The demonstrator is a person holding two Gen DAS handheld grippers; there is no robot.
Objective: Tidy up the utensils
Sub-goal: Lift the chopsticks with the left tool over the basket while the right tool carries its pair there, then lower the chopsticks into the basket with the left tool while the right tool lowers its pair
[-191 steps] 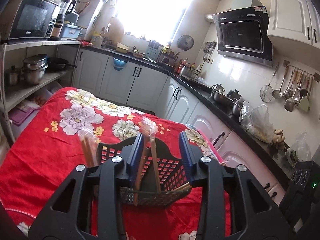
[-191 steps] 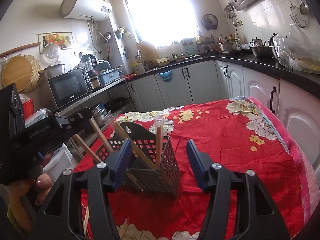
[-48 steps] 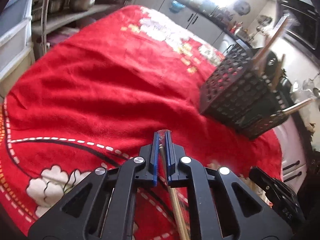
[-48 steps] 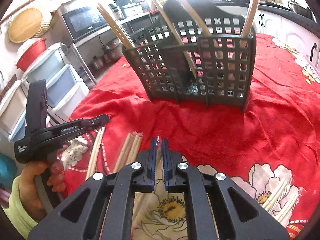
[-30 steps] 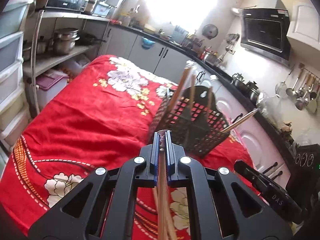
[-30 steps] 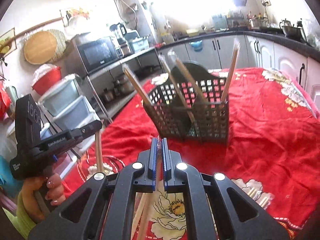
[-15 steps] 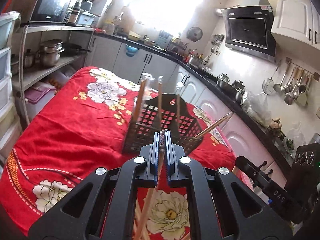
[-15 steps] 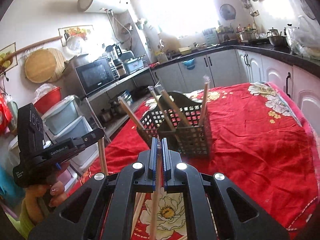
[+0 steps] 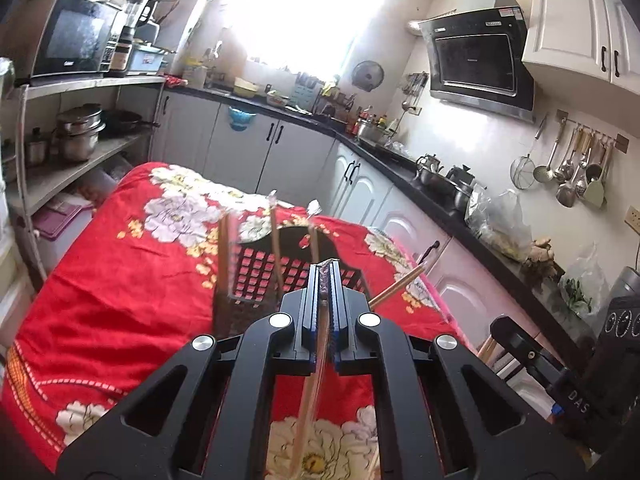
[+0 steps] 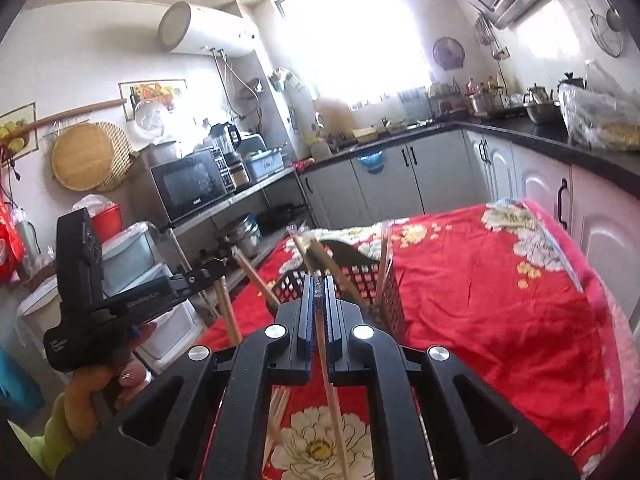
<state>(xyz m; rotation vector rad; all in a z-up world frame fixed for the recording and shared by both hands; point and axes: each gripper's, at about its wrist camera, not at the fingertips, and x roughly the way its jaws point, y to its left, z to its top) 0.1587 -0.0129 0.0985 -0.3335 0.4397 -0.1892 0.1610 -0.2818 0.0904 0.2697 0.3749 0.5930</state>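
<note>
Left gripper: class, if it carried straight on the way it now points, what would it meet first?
Most likely the black basket on the red cloth. The left gripper, shut on wrapped chopsticks, aims at its upper rim, though depth is unclear.

Red cloth [image 9: 120, 300] printed with white and yellow flowers, edged in a white dashed line. Black lattice basket [image 9: 256, 276]. Tan wooden chopsticks [image 10: 331, 392] in clear wrappers. Black grippers [image 9: 327, 280] with blue pads [image 10: 306, 340]. White cabinets [image 9: 280, 152] with black handles under a black tabletop [image 10: 560, 140]. Yellow-green sleeve [image 10: 60, 436].
</note>
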